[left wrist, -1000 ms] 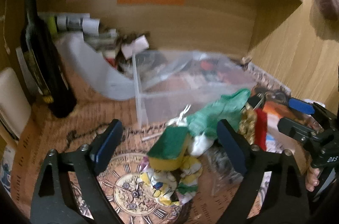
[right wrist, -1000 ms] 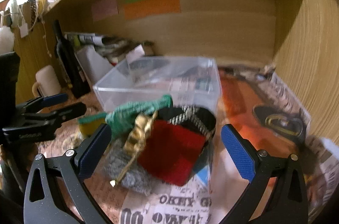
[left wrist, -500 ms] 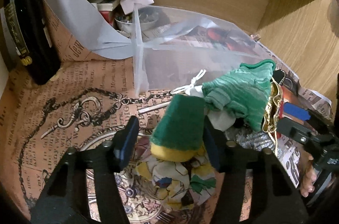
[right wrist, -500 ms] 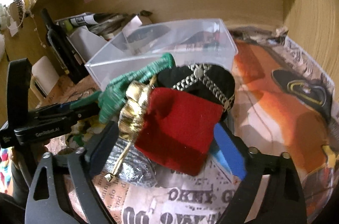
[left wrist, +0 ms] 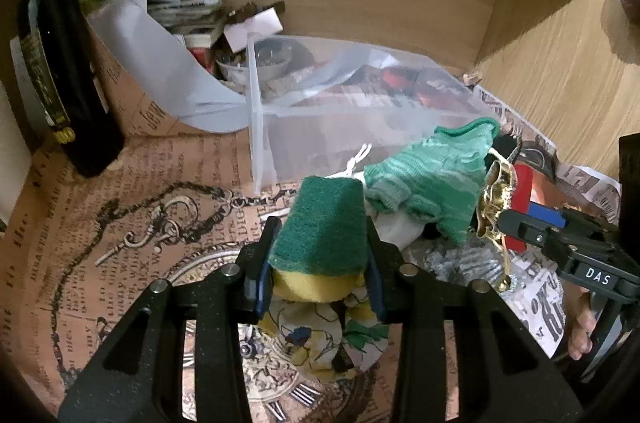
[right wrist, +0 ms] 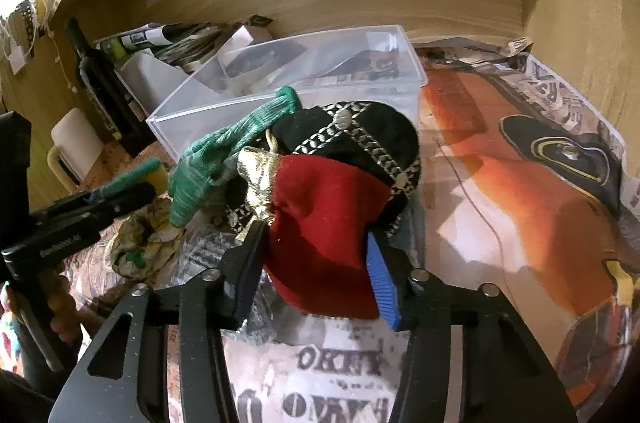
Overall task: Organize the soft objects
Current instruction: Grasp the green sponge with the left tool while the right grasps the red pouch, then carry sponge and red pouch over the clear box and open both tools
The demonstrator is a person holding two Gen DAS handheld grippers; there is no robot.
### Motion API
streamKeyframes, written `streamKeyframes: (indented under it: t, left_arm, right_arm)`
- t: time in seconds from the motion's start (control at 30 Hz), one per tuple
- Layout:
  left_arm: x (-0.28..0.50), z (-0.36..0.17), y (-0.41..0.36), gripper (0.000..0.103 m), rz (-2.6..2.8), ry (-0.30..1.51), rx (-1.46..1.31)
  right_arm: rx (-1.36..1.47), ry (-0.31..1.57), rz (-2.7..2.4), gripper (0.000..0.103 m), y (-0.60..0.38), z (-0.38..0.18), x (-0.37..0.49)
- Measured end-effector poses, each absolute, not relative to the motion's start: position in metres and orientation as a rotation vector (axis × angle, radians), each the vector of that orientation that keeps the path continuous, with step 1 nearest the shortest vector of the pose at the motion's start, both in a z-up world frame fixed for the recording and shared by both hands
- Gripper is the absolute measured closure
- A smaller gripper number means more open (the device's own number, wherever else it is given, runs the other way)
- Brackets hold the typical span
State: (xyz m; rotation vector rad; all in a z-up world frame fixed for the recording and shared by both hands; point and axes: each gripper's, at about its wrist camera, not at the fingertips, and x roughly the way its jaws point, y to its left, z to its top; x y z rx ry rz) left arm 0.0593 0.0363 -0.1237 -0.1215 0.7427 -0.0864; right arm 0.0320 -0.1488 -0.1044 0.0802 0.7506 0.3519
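The clear plastic bin (right wrist: 288, 79) stands at 12 o'clock behind the pile, its mouth unobstructed. The right gripper (right wrist: 316, 263) is clamped on the red pouch (right wrist: 328, 223); the left gripper (left wrist: 318, 263) pinches the green-and-yellow sponge (left wrist: 322, 227). Lift each straight up so the green knit glove (left wrist: 432, 175), lying against both, does not drag along.

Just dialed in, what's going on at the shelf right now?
Both grippers are clamped on items from the pile of soft things. The left gripper is shut on the green-and-yellow sponge, and the right gripper is shut on the red pouch. The green knit glove, the black patterned pouch and the floral cloth lie loose in the pile. The clear plastic bin stands just behind, with no soft item in it yet.
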Motion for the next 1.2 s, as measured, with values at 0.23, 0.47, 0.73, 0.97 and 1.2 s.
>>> streamKeyframes:
  t: [0.23, 0.47, 0.73, 0.97, 1.2]
  left_arm:
    - [0.052, -0.102, 0.036, 0.065, -0.079, 0.677, -0.116]
    - [0.051, -0.077, 0.038, 0.065, -0.064, 0.6, -0.113]
    - [0.064, -0.047, 0.04, 0.065, -0.046, 0.517, -0.098]
    - [0.09, -0.03, 0.043, 0.065, -0.044, 0.5, -0.087]
    - [0.134, -0.027, 0.043, 0.065, -0.058, 0.555, -0.08]
  right_arm:
    - [0.069, 0.713, 0.328, 0.064, -0.162, -0.09, 0.02]
    - [0.049, 0.617, 0.305, 0.066, -0.171, -0.058, 0.012]
    - [-0.013, 0.474, 0.295, 0.065, -0.172, -0.016, 0.018]
    - [-0.059, 0.405, 0.308, 0.065, -0.158, 0.005, 0.042]
    - [-0.102, 0.432, 0.335, 0.065, -0.14, 0.004, 0.078]
